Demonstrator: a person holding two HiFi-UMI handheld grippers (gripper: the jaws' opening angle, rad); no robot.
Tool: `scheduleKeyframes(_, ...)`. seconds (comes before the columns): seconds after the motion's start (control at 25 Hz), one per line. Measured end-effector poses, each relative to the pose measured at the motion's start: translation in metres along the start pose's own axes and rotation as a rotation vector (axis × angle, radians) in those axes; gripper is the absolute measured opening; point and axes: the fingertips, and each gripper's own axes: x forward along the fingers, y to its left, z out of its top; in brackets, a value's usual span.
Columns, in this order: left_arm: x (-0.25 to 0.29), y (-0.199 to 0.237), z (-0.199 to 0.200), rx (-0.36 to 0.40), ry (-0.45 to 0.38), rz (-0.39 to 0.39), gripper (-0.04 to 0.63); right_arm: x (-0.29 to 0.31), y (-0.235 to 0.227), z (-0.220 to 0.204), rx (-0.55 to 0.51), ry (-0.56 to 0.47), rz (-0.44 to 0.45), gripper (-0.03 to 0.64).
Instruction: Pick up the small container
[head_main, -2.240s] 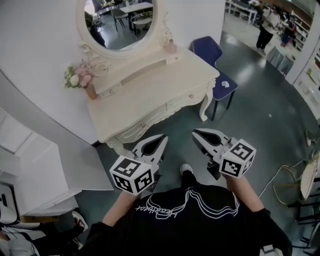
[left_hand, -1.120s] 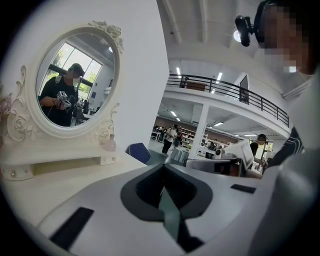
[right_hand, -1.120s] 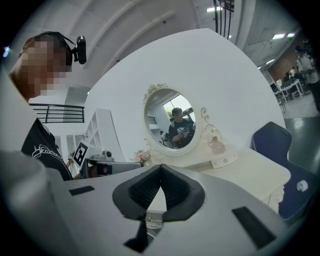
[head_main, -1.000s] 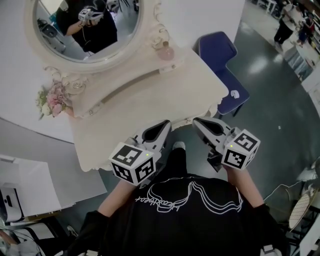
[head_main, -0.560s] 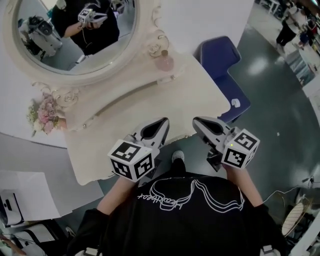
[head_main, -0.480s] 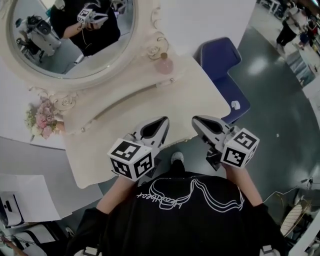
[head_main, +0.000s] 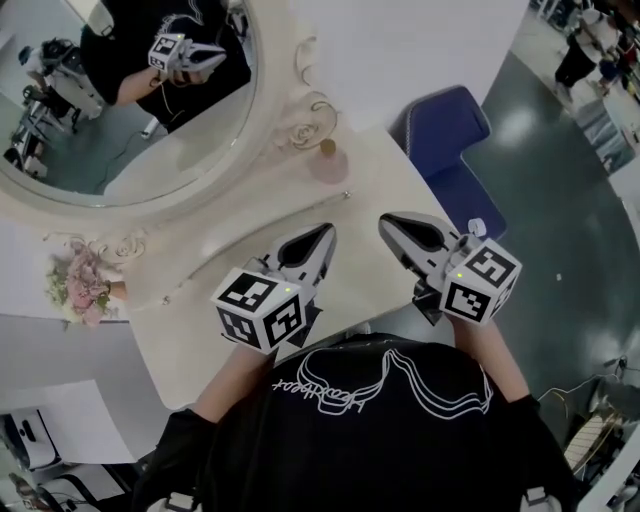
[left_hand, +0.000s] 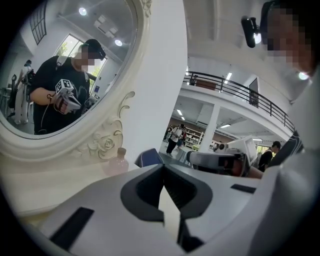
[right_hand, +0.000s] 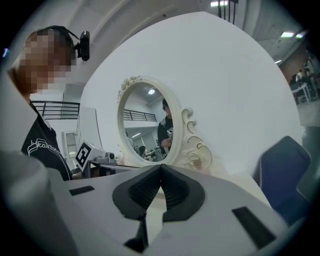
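Observation:
The small container (head_main: 328, 165) is a pink bottle with a pale cap. It stands upright at the back of the cream dressing table (head_main: 400, 190), below the mirror's carved rose. My left gripper (head_main: 325, 233) hovers over the tabletop, short of the bottle, with its jaws shut and nothing in them. My right gripper (head_main: 386, 220) is level beside it, also shut and empty. In the left gripper view the bottle (left_hand: 116, 162) shows ahead and left of the closed jaw tips (left_hand: 162, 167). The right gripper view shows its closed tips (right_hand: 160, 168) pointing at the mirror's frame.
An oval mirror (head_main: 130, 90) in a carved cream frame stands behind the table. A bunch of pink flowers (head_main: 78, 283) sits at the table's left end. A blue chair (head_main: 445, 125) stands to the table's right, and people walk in the far hall.
Both grippers have come forward from over the floor to above the tabletop, closer to the pink bottle. The mirror and table now fill more of the view. Both jaws stay shut.

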Motion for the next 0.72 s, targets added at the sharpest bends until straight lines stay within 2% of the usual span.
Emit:
scheduleKeyframes(0.48, 0.017, 0.048, 0.010, -0.051, -0.021, 0.031, 0.002, 0.047, -0.050, 0.009, -0.045, 0.040, -0.061, 0.021)
scheduleKeyframes(0.72, 0.020, 0.061, 0.012, -0.068, -0.038, 0.068, 0.002, 0.072, -0.067, 0.010, -0.086, 0.074, -0.029, 0.057)
